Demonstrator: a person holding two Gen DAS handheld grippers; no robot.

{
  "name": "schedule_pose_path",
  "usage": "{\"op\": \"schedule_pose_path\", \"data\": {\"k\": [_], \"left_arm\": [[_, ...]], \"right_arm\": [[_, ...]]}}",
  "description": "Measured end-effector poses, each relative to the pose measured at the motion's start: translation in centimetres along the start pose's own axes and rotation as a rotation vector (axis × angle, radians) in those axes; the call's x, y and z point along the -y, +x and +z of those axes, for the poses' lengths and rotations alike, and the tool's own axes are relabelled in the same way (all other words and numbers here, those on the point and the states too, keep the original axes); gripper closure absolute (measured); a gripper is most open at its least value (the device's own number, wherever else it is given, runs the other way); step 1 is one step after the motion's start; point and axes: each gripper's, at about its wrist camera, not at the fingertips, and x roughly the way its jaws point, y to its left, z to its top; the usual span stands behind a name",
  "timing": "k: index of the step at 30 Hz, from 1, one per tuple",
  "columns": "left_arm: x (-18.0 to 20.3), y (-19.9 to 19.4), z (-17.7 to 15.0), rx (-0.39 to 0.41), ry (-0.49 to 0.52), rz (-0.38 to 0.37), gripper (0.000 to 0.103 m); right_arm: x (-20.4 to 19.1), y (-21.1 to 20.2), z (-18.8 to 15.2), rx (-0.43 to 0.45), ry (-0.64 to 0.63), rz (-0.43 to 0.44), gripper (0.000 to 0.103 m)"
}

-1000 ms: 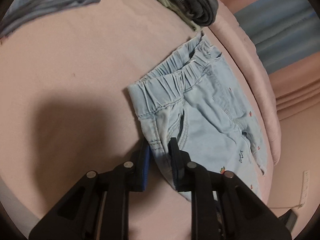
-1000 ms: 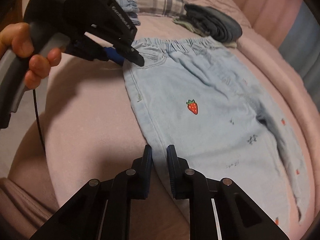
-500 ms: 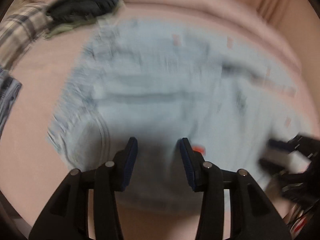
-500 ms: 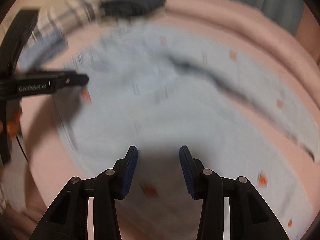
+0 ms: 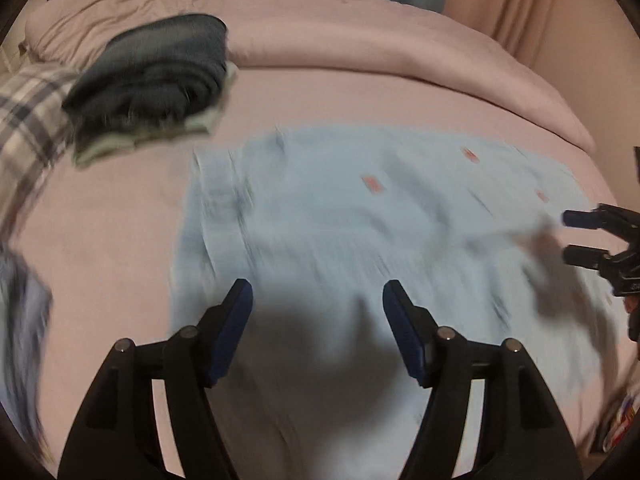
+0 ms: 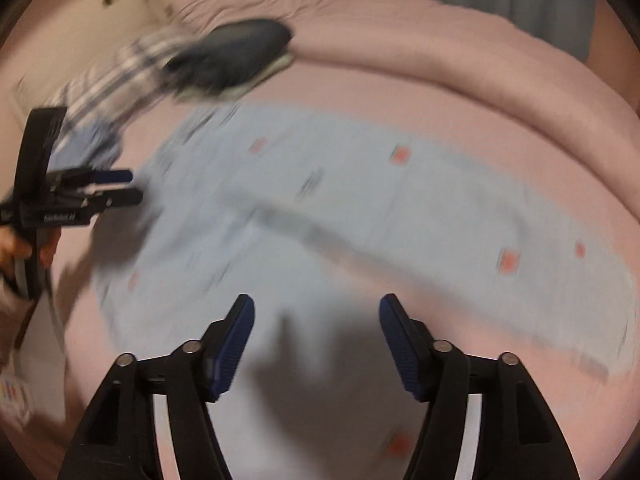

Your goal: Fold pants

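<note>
Light blue denim pants (image 5: 344, 220) with small red strawberry marks lie spread flat on the pink bed, blurred by motion. Their waistband is at the left and the legs run right in the left wrist view. My left gripper (image 5: 316, 300) hovers above the near edge of the pants, its jaws opening with nothing between them. In the right wrist view the pants (image 6: 360, 208) stretch across the bed, and my right gripper (image 6: 316, 312) hangs over their near edge, jaws opening and empty. The left gripper (image 6: 120, 188) shows at the left there; the right gripper (image 5: 580, 236) shows at the right edge of the left wrist view.
A folded dark garment (image 5: 152, 76) on a pale green one lies at the back left, beside plaid fabric (image 5: 24, 116). A rolled pink duvet (image 5: 400, 36) runs along the far side of the bed. A person's hand (image 6: 16, 248) holds the left gripper.
Both grippers let go of the pants' edge, opened wide, lifted and rolled. The pants now lie spread flat across the bed, and both views have swung round to face them.
</note>
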Motion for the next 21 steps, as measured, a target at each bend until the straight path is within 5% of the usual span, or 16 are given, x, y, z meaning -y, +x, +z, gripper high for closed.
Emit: {"op": "schedule_pose_path", "data": {"k": [3,11,16,17,18,20,21], "left_arm": [[-1.8,2.2,3.6,-0.007,0.013,0.043,0.035],[-6.1,8.2,8.3,-0.148,0.079,-0.046,0.035],[-7.4,10.4,8.1,-0.232,0.115,-0.121,0.038],[-7.4,10.7,8.1,-0.243,0.128,-0.129,0.044],[-7.3,10.7,8.5,-0.245,0.139,-0.137,0.049],[-6.8,10.7,9.0,-0.24,0.171,-0.179,0.079],[-6.2,10.5,9.1,-0.23,0.195,-0.175,0.083]], "right_arm": [[1.9,2.5,4.1,0.018,-0.044,-0.037,0.033],[4.3,9.5,11.9,-0.037,-0.149,-0.036,0.033],[5.6,14.0,12.1,-0.243,-0.177,0.011,0.033],[5.6,14.0,12.2,-0.239,-0.175,0.017,0.037],[5.6,13.6,12.1,-0.232,-0.178,0.026,0.056],[4.9,13.0,12.0,-0.227,-0.21,0.021,0.087],[4.3,12.6,12.0,-0.221,-0.247,-0.006,0.093]]}}
